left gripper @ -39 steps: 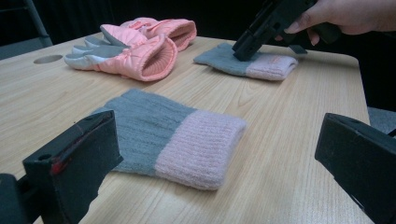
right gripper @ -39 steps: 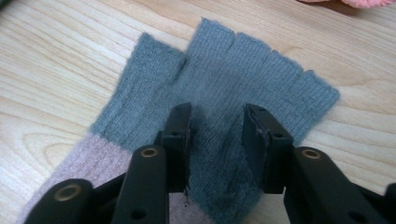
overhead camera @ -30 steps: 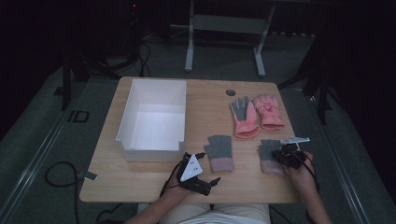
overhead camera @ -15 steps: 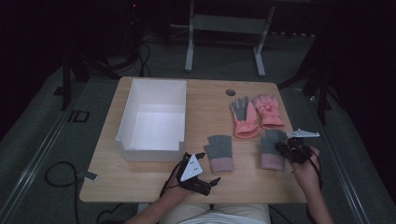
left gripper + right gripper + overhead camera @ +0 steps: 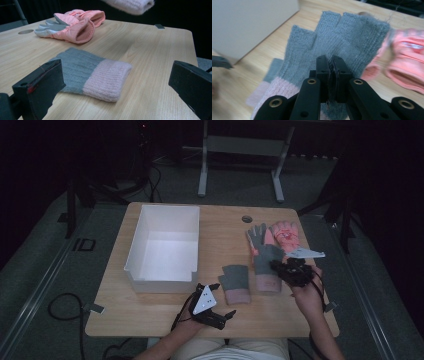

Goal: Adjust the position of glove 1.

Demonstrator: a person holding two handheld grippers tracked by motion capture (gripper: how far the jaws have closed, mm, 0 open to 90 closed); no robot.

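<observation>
The right gripper (image 5: pixel 331 62) is pinching a grey fingerless glove (image 5: pixel 342 37); the left gripper (image 5: pixel 117 82), jaws spread, is facing its twin glove (image 5: pixel 92 71) at twelve o'clock.

Both grippers are built from matte black parts. The left gripper (image 5: pixel 216 312) is topped with a pale grey three-cornered plate marked with a few dark dots, and a thin black cable is trailed back from it along the forearm. In the left gripper view its two chunky black jaws are seen as blocky wedges, one edged with a smear of red. The right gripper (image 5: pixel 331 65) is fitted with slim black fingers (image 5: pixel 322 67) carried on rounded link arms, each pinned by brass-ringed holes. A matching grey plate is mounted on it too. Light-coloured trousers are worn; the forearms are left bare.
</observation>
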